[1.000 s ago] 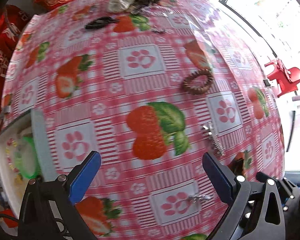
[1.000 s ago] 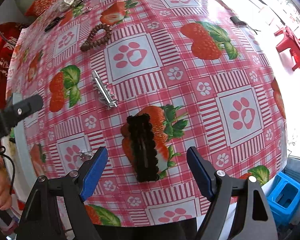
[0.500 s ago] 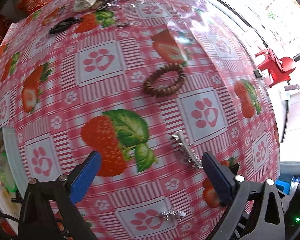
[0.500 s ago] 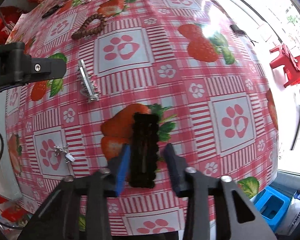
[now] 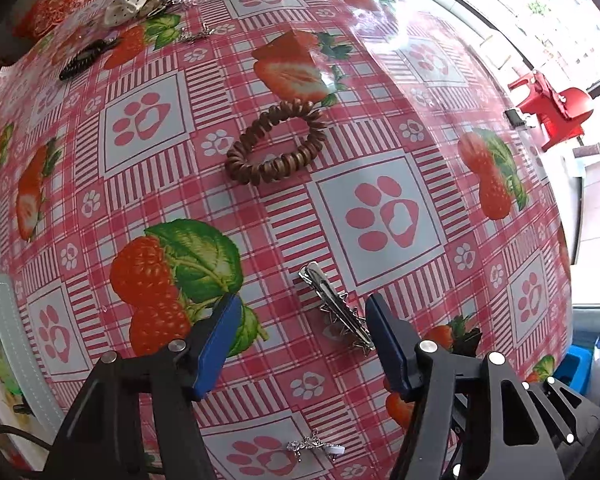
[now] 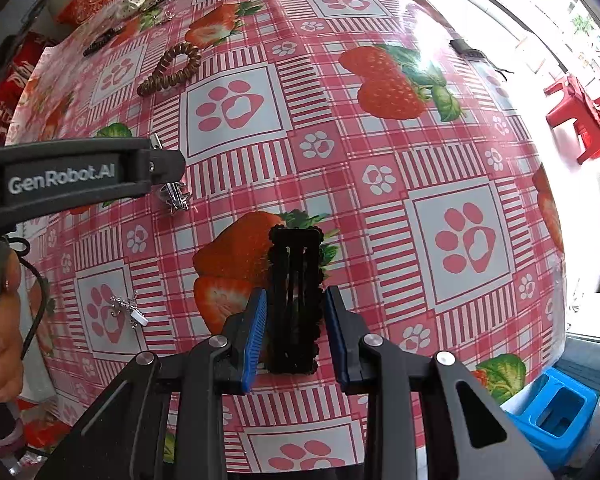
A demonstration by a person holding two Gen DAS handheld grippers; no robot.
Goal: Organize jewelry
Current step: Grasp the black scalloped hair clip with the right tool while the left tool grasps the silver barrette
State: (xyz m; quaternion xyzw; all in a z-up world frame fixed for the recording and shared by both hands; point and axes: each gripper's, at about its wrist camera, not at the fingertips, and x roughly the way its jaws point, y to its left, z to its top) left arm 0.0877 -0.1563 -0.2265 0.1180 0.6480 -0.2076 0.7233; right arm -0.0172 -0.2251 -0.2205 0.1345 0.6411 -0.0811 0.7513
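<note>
Pink and red checks cover the tablecloth, the biggest thing you see, printed with strawberries and paw prints. Next in size is your right gripper. Its blue pads sit on both sides of the black hair clip, very close, but you cannot tell if they pinch it yet. The clip lies flat on a strawberry picture. Squeeze gently and evenly, near the middle of the clip, so it does not twist or pop out.

Your left gripper is wide apart and holds nothing. The silver clip lies between its pads, close to the right one. Slide a little to the right so the clip sits in the middle. The brown coil band waits farther off.
</note>
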